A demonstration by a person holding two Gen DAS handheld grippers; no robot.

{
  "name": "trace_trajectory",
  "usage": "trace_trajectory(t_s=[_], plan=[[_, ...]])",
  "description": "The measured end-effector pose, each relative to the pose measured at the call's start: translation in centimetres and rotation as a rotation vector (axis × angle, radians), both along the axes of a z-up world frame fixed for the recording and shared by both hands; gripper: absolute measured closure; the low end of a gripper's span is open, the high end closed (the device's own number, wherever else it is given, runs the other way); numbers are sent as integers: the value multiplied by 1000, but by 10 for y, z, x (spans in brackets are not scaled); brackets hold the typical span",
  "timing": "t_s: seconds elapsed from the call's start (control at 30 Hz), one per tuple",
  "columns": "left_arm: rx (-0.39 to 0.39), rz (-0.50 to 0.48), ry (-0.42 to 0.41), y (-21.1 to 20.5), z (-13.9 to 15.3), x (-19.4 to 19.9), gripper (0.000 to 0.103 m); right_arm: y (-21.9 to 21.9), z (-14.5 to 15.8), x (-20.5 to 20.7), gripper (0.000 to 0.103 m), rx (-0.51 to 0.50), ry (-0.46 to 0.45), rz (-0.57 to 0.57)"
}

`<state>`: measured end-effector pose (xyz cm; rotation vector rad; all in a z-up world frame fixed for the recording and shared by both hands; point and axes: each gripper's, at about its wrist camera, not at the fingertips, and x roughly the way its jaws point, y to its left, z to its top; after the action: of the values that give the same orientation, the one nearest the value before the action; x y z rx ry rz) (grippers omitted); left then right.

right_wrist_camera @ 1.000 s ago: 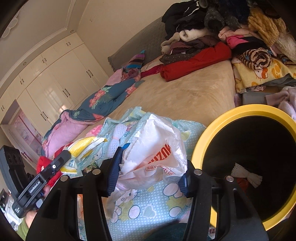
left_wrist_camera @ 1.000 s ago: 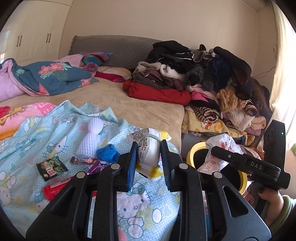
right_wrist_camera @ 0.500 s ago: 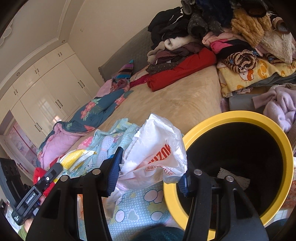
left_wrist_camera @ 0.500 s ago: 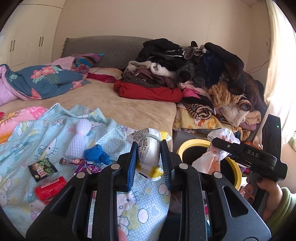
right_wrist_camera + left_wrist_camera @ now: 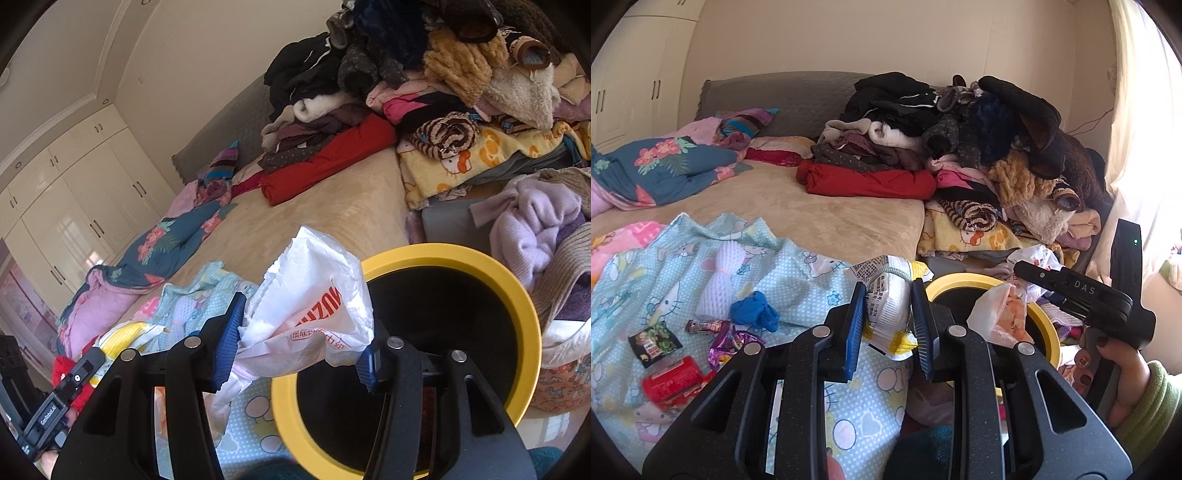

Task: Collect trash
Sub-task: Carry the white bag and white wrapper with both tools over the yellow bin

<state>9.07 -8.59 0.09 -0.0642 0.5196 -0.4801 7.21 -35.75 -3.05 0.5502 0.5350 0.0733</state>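
Note:
My left gripper (image 5: 886,314) is shut on a white and yellow snack bag (image 5: 888,295), held above the bed's edge, left of the yellow-rimmed black bin (image 5: 964,286). My right gripper (image 5: 301,341) is shut on a crumpled white plastic bag (image 5: 314,295) with red print, held over the bin's (image 5: 480,262) left rim. In the left wrist view the right gripper (image 5: 1015,275) holds that bag (image 5: 1004,314) above the bin. Loose wrappers (image 5: 727,341), a red packet (image 5: 670,380), a blue scrap (image 5: 753,312) and a white foam net (image 5: 716,284) lie on the Hello Kitty blanket (image 5: 798,277).
A tall pile of clothes (image 5: 979,147) covers the bed's right side behind the bin. A red folded garment (image 5: 864,181) lies mid-bed. Lilac knitwear (image 5: 535,218) sits right of the bin. Wardrobes (image 5: 74,199) line the left wall.
Both grippers have moved right, toward the bin, each still holding its trash. The right gripper's white bag now hangs over the bin's left rim.

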Motion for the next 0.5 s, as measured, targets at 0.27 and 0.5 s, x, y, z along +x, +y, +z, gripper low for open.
trace_trajectory(t_s=[0.27,0.5], plan=[[13,-45,-2,-25,-1,-1,84,-23,-3,-5,53,-17,-2,-61],[35,-91,3,-48,-7,-2,84,-40,-7,-9,53,-51,2,-114]])
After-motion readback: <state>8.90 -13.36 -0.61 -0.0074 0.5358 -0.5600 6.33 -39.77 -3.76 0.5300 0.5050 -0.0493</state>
